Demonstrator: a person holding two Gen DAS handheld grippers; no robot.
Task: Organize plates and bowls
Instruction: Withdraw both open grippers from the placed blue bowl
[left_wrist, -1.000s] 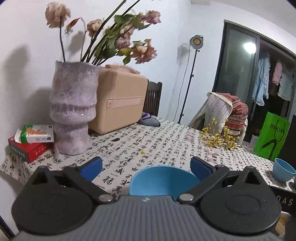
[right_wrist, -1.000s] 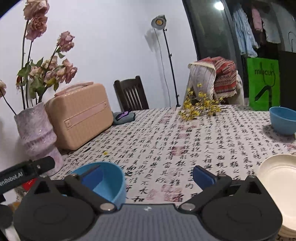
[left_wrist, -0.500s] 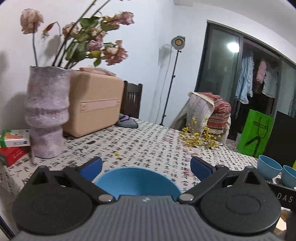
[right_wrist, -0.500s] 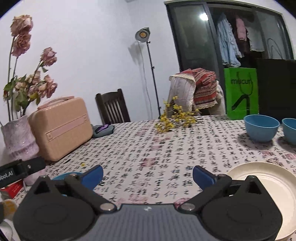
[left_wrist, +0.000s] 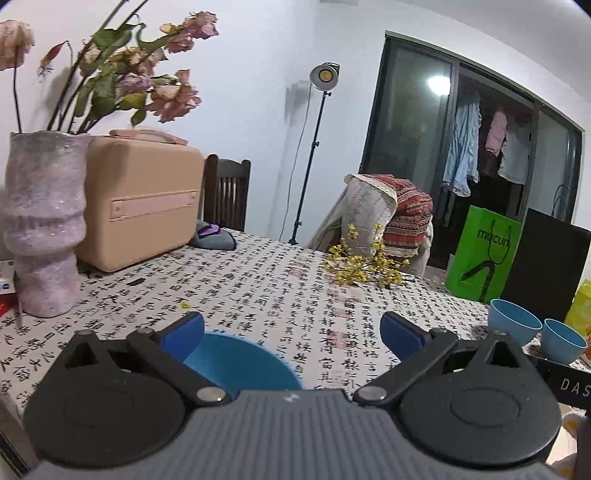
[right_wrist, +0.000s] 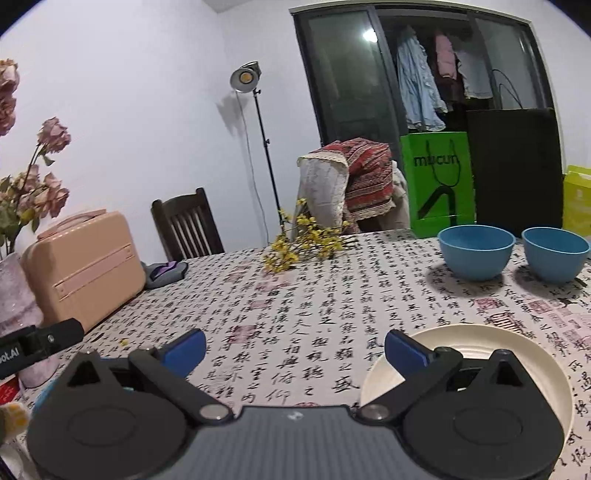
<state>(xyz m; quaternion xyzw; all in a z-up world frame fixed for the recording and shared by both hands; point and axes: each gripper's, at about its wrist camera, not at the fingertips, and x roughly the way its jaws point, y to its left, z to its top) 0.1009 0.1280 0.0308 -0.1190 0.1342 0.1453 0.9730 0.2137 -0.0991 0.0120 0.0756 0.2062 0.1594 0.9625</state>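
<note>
Both grippers have swung right, bringing two far round blue plastic bowls (right_wrist: 476, 246) into view.

Left gripper (left_wrist: 291, 330) gapes above a near blue bowl (left_wrist: 240, 363); right gripper (right_wrist: 295, 349) gapes beside a cream plate (right_wrist: 480, 341) on the calligraphy-print tablecloth (right_wrist: 314, 295).

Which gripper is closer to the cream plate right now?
Right. The right gripper hangs over the plate's near left edge; the left gripper is off over a blue bowl.

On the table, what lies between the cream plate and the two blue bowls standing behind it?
Nothing: in the right wrist view, only bare printed tablecloth separates the cream plate from the two blue bowls.
</note>
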